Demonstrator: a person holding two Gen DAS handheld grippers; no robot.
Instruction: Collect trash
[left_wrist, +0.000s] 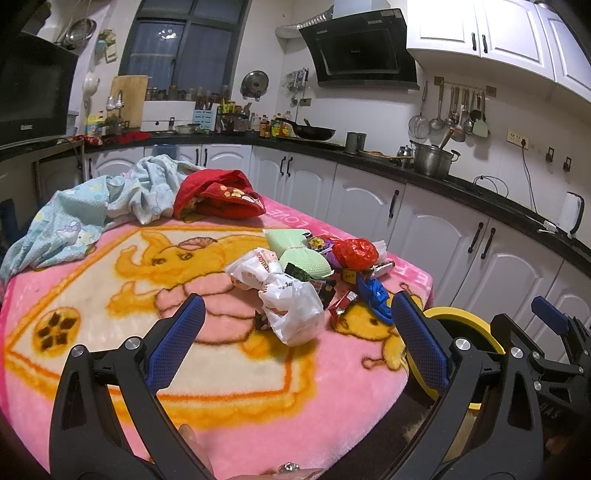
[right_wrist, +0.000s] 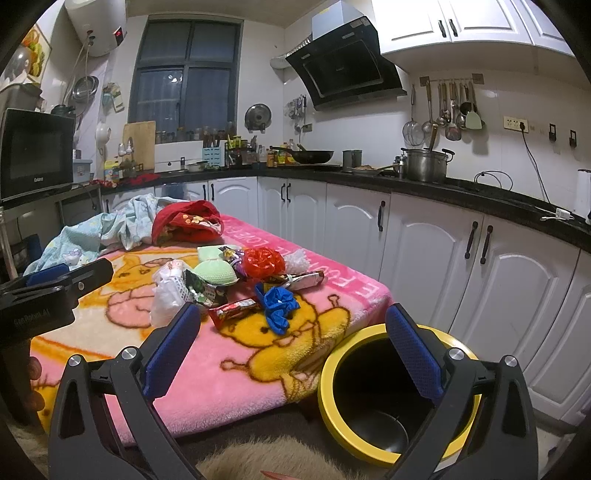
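Observation:
A heap of trash lies on the pink blanket (left_wrist: 110, 295): white plastic bags (left_wrist: 291, 306), a green sponge (left_wrist: 303, 254), a red wrapper ball (left_wrist: 354, 253), blue crumpled plastic (left_wrist: 375, 293) and small snack wrappers (left_wrist: 345, 301). My left gripper (left_wrist: 299, 336) is open and empty, just short of the white bag. My right gripper (right_wrist: 291, 347) is open and empty, low at the table's near right corner, beside a yellow-rimmed black bin (right_wrist: 369, 391). The heap also shows in the right wrist view, with the blue plastic (right_wrist: 279, 304) and a red snack wrapper (right_wrist: 236, 310) nearest.
A light blue cloth (left_wrist: 92, 210) and a red cloth (left_wrist: 221, 195) lie at the table's far end. White cabinets (right_wrist: 424, 236) under a black counter run close along the right. The left gripper's body (right_wrist: 48, 295) shows at left. A furry rug (right_wrist: 266, 458) lies below.

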